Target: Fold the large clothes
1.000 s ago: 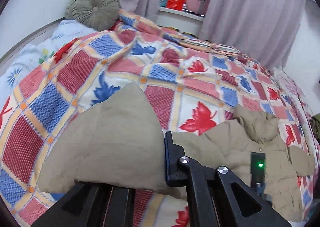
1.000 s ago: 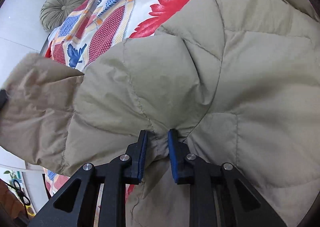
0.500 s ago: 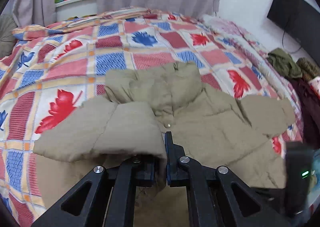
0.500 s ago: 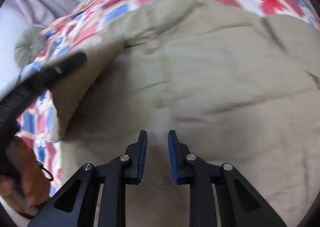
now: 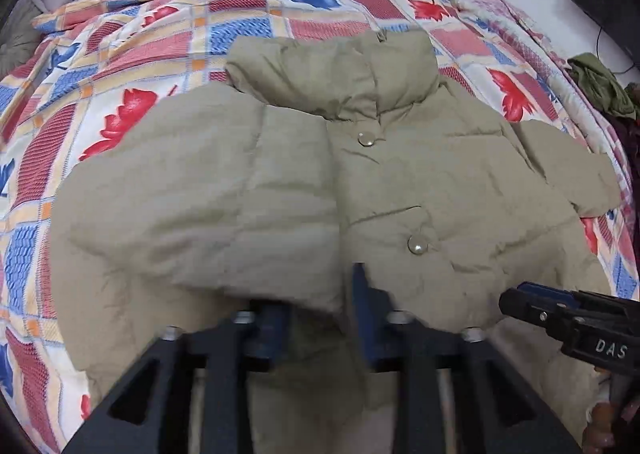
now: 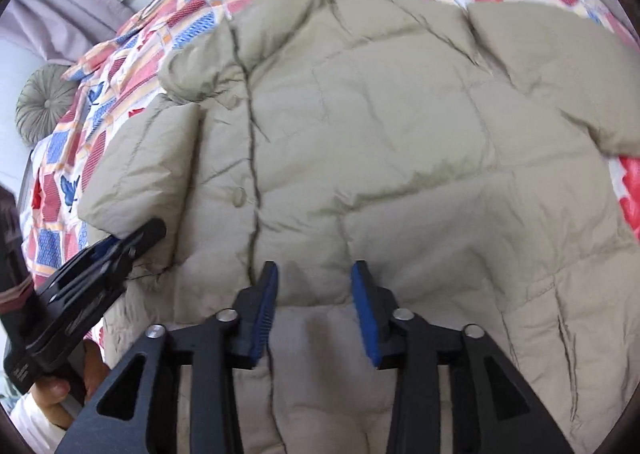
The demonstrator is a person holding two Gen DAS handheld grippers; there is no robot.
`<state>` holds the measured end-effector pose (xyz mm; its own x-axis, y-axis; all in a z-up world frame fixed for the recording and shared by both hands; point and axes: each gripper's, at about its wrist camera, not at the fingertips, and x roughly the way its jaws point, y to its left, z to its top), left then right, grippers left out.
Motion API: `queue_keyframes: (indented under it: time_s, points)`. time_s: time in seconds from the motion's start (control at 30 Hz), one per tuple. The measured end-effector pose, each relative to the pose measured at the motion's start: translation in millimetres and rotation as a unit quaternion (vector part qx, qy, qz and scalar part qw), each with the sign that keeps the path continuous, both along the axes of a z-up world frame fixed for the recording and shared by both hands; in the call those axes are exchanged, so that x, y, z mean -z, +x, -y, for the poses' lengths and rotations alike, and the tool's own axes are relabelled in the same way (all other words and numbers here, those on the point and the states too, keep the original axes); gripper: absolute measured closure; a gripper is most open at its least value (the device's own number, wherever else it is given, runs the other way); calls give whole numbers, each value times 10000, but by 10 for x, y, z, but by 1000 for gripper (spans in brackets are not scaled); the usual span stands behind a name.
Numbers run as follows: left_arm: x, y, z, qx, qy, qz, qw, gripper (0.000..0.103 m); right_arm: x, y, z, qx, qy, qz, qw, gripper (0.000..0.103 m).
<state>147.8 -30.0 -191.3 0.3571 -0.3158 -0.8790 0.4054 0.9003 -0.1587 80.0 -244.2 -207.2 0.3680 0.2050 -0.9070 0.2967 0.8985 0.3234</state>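
Bed under red-blue leaf-patterned quilt; grey curtains behind; round grey cushion by white wall.

Each hand-held gripper has black angular arms with triangular cut-outs, silver screw heads and blue ribbed pads. White "DAS" lettering marks the right one; a white sleeve shows beside the left one's handle.

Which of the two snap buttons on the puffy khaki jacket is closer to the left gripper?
The lower snap button, just ahead of the left gripper on the khaki puffer jacket; the other snap button sits farther up, just under the collar.
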Motion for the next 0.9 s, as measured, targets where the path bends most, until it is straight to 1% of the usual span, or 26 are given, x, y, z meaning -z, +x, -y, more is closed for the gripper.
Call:
queue_keyframes:
  time_s: [0.03,0.07,0.1,0.13,0.2,0.27,0.33,0.37,0.43,0.47,0.5,0.57,0.63,0.67,0.7,0.73,0.77,0.83,0.9]
  points:
    - [-102,-40,-129,-132,-100,192,9997,10,-50,20,-56,-89,-74,58,9999,51]
    - [-179,-31,-227,-211,-193,353,9990,10,-97,67,-112,-183,-137,114,9997,50]
    - [-234,-51,-332,-243,-237,393,9986,10,-148,113,-184,-289,-194,179,9992,49]
    - [-254,-42,-422,-256,-217,302,9990,10,-193,155,-256,-389,-238,237,9987,47]
    - [-288,1,-624,-451,-149,302,9984,10,-284,228,-419,-606,-340,361,9969,36]
    - [-292,58,-903,-752,-123,303,9966,10,-384,316,-633,-900,-509,533,9932,29]
    - [-238,136,-1280,-1235,-176,193,9920,10,-494,419,-925,-1310,-807,752,9852,26]
    - [-182,175,-1426,-1452,-156,123,9892,10,-530,461,-1060,-1506,-958,818,9805,19]
    - [-25,274,-1744,-1913,-130,-115,9814,11,-554,545,-1433,-2017,-1550,921,9627,19]
    - [56,317,-1859,-2064,-129,-207,9782,18,-545,600,-1611,-2217,-1865,929,9526,19]
    - [142,337,-1911,-2139,-86,-283,9764,21,-478,662,-1829,-2482,-2308,895,9366,19]
    - [312,389,-1948,-2192,90,-381,9749,23,-317,766,-2146,-2803,-2923,836,9105,19]
    - [437,410,-1927,-2201,258,-379,9744,22,-191,861,-2311,-2951,-3204,873,8959,19]
    - [480,422,-1908,-2199,299,-374,9743,22,-144,926,-2344,-2952,-3333,898,8909,19]
    - [497,420,-1893,-2212,336,-358,9740,22,-133,974,-2322,-2873,-3402,934,8905,19]
    - [505,419,-1881,-2221,368,-339,9737,22,-161,1026,-2239,-2654,-3424,983,8959,19]
    - [516,423,-1868,-2224,400,-307,9737,22,-220,1054,-2094,-2332,-3364,1036,9065,19]
    - [514,417,-1842,-2199,456,-270,9741,22,-332,1078,-1670,-1548,-3028,1075,9342,19]
    - [503,411,-1826,-2172,493,-254,9745,22,-345,1029,-1154,-785,-2431,1002,9616,19]
